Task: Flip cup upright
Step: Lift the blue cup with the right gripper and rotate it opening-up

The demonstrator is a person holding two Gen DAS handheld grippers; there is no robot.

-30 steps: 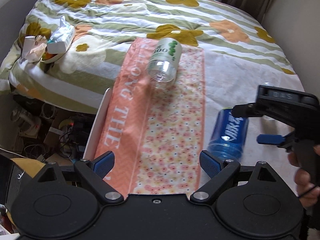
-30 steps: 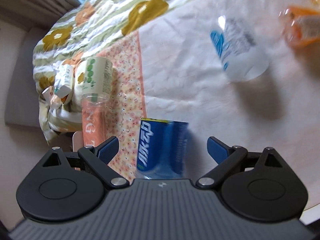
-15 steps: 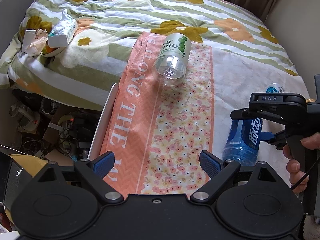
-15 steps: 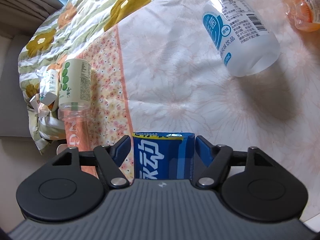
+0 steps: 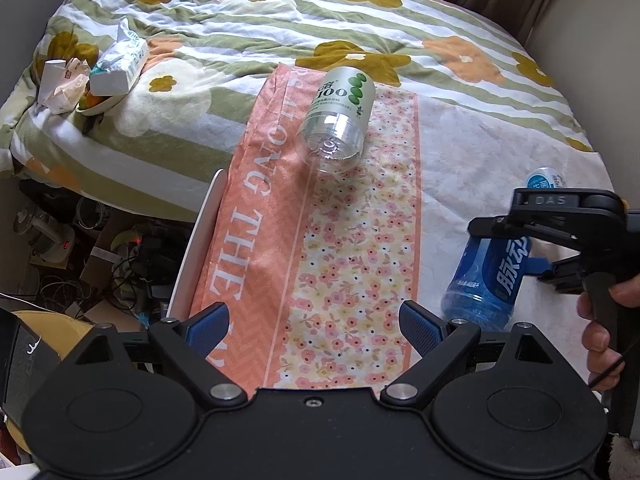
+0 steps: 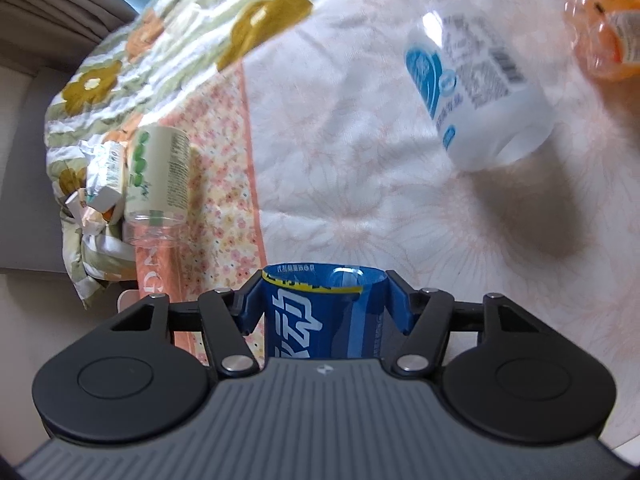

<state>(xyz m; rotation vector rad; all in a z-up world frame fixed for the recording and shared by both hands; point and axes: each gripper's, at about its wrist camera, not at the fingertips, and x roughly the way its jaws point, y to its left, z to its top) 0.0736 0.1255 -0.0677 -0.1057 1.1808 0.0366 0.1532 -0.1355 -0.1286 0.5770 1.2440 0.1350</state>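
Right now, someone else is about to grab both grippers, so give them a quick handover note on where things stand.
Right gripper: shut on the blue cup, gripped near its open rim; the cup is tilted, its base low on the bedspread.
Left gripper: open, holding nothing, above the floral cloth.
Green-label cup lies on its side on that cloth; white-and-blue cup also lies on its side.
Done: blue cup grasped. Left: stand it upright, release, then likely the others.

A tissue pack point(image 5: 120, 62) and crumpled paper point(image 5: 64, 82) lie on the floral quilt point(image 5: 248, 12).
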